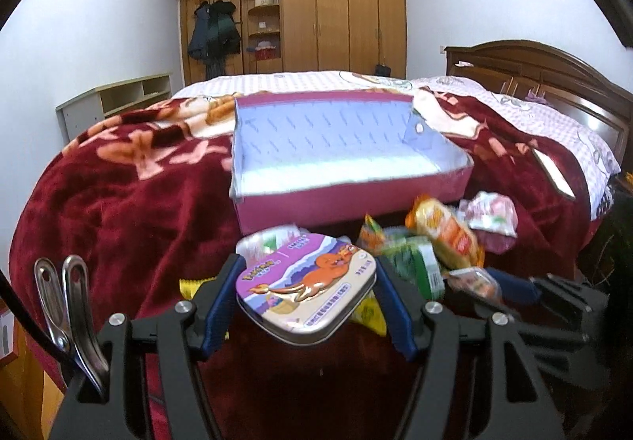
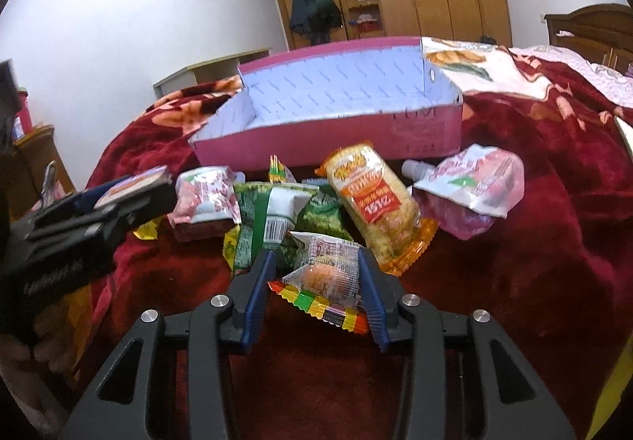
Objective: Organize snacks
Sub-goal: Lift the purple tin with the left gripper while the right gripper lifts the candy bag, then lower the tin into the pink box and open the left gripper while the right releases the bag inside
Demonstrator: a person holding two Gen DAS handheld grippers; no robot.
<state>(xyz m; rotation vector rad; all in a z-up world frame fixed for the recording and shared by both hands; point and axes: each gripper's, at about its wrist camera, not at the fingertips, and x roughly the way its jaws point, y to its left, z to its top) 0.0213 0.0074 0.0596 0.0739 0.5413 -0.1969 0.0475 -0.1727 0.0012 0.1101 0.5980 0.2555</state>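
Observation:
My left gripper [image 1: 308, 266] is shut on a flat tin [image 1: 306, 289] with a purple lid and an orange cartoon creature, held above the red blanket [image 1: 130, 210]. In the right wrist view it comes in from the left as the left gripper [image 2: 130, 195], with the tin [image 2: 134, 181] in it. My right gripper [image 2: 316, 256] stands over a clear packet [image 2: 332, 274] holding something round and orange. Its right finger touches the packet's edge and a small gap shows at the left pad. Behind the snack heap lies the pink box [image 1: 336, 206] [image 2: 316, 143], white inside, with nothing in it.
The heap holds an orange-yellow packet [image 2: 376, 199], green packets [image 2: 277, 218], two pink-white pouches [image 2: 474, 183] [image 2: 205, 195] and a striped packet [image 2: 320, 305]. The bed's headboard [image 1: 534, 64] is at the right, a wardrobe [image 1: 316, 5] behind, a low shelf [image 1: 118, 96] at the left.

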